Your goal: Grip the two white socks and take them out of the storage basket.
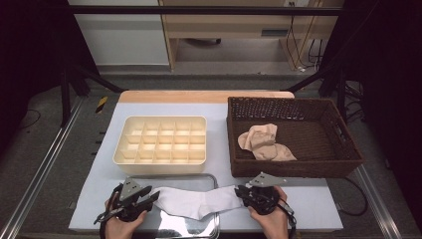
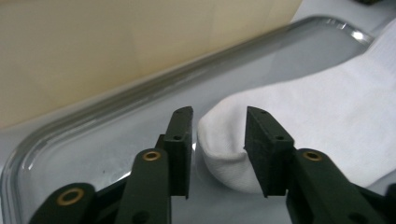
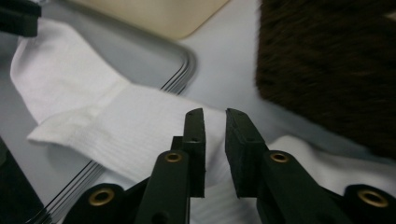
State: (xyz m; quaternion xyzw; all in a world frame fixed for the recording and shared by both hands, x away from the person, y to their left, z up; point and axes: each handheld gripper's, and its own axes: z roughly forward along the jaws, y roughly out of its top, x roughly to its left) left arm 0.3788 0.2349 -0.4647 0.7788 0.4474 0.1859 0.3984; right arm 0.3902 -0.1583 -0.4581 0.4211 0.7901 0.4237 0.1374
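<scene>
High view shows your two hands coming in from six o'clock, each wrapped around a gripper that points inward across the table (image 1: 94, 179) toward the other, the left gripper (image 1: 149, 198) aiming toward three o'clock and the right gripper (image 1: 242, 193) toward nine o'clock. Between them the white sock (image 1: 196, 201) lies stretched flat, its toe end on the metal tray (image 1: 211, 178) and its cuff end running off the tray's right edge onto the table. In the left gripper view your jaws stand apart around the rounded toe: the right pad seems to touch the fabric, the left pad shows a gap, so nothing is clamped there. In the right gripper view your jaws are nearly together but a slit remains between them; the ribbed cuff lies under and behind them, and you cannot tell from this whether any cloth is pinched. At twelve o'clock from your left hand (image 1: 122, 226) the cream divider box (image 1: 160, 144) sits just beyond the tray's far rim, close ahead. At twelve o'clock from your right hand (image 1: 271, 221) the brown wicker basket (image 1: 298, 172) holds beige socks (image 1: 263, 142), its near wall just beyond the gripper. Bare table lies at three o'clock of your right hand.
</scene>
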